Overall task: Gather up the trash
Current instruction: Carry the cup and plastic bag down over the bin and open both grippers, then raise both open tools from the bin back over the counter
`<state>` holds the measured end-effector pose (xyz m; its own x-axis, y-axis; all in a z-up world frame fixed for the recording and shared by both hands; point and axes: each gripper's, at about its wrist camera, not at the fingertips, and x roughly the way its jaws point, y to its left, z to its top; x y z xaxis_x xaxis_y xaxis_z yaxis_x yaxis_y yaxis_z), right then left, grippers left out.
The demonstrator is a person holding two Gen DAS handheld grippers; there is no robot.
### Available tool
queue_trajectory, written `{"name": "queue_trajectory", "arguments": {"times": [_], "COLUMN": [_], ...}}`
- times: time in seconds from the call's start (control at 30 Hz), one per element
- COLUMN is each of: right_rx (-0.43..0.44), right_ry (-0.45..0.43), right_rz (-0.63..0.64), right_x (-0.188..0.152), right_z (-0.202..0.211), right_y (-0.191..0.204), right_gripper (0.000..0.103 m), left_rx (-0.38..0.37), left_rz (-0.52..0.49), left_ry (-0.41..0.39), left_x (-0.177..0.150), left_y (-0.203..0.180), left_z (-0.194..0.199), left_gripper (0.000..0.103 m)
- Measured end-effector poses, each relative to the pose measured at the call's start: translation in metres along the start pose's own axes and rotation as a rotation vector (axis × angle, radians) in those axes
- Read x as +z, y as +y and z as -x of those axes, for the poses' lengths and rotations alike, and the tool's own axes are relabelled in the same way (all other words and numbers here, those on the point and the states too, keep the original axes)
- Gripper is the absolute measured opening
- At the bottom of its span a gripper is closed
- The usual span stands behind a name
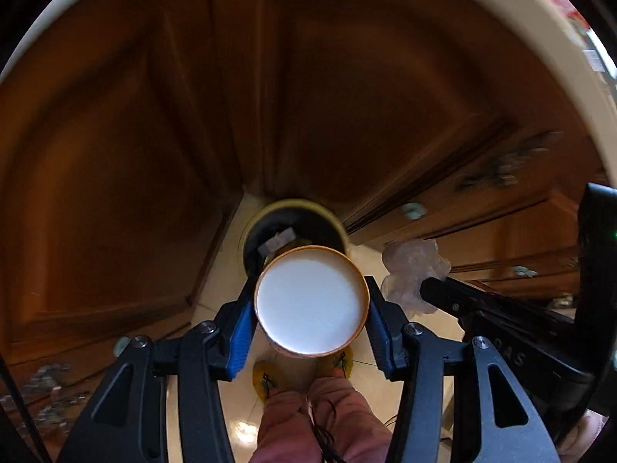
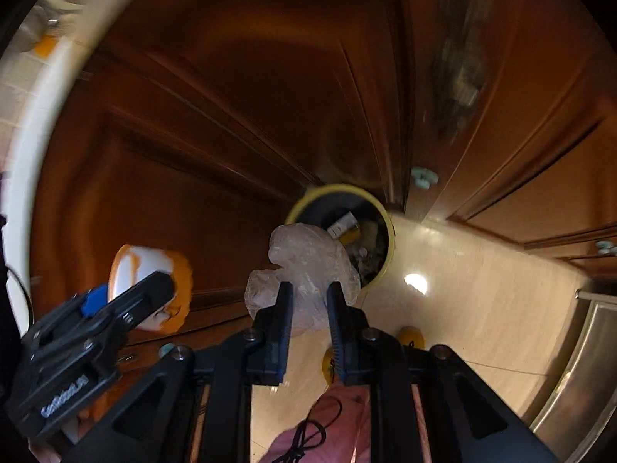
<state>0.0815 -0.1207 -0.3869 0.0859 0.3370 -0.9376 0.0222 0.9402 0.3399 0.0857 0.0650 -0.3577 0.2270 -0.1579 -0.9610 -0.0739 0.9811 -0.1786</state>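
My left gripper [image 1: 310,305] is shut on an orange paper cup [image 1: 310,301], its white bottom facing the camera. The cup hangs just above a yellow-rimmed trash bin [image 1: 293,208] with a dark inside, which stands on the floor below. My right gripper [image 2: 310,301] is shut on a crumpled clear plastic bag [image 2: 308,262], held above the same trash bin [image 2: 389,231], which holds several scraps. The right gripper and its bag [image 1: 414,270] show at the right of the left wrist view. In the right wrist view the cup [image 2: 146,266] and the left gripper appear at the left.
Brown wooden cabinet doors [image 1: 154,154] rise behind the bin. The floor [image 2: 482,289] is glossy cream tile. A person's pink trouser legs [image 1: 320,424] and yellow slippers [image 1: 266,380] are below the grippers. A steel appliance edge [image 2: 578,366] sits at the right. A pale countertop edge [image 1: 540,19] curves overhead.
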Motion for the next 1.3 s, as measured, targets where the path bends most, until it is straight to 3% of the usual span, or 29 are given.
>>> {"name": "queue_trajectory", "arguments": {"times": [0.17,0.37,0.5,0.7,1.07,1.3], "right_rx": [-0.006,-0.016,0.011,-0.017,-0.033,-0.029], "right_ry": [0.051,0.063,0.075,0.061,0.064,-0.050], "right_rz": [0.001,-0.015,-0.037,-0.031,-0.005,0.043], "right_x": [0.009,0.022,0.030,0.036,0.031,0.016], "right_z": [-0.065,-0.110,-0.126,-0.129,-0.095,-0.026], "right_y": [-0.012,-0.020,-0.026,-0.025,-0.011,0.013], "right_gripper": [0.019,0.021,0.027,0.034,0.034,0.034], "left_rx": [-0.004,-0.015,-0.016,-0.007,-0.016,-0.008], "left_rz": [0.055,0.057,0.047,0.040,0.024,-0.059], "left_ry": [0.022,0.047,0.062,0.088,0.050,-0.019], "left_x": [0.001,0.007,0.015,0.022,0.032,0.029], "left_y": [0.027,0.041,0.040,0.039,0.028,0.002], "left_z": [-0.054,-0.105,-0.127,-0.140,-0.101,-0.033], "left_gripper": [0.051,0.053,0.062,0.065,0.065,0.072]}}
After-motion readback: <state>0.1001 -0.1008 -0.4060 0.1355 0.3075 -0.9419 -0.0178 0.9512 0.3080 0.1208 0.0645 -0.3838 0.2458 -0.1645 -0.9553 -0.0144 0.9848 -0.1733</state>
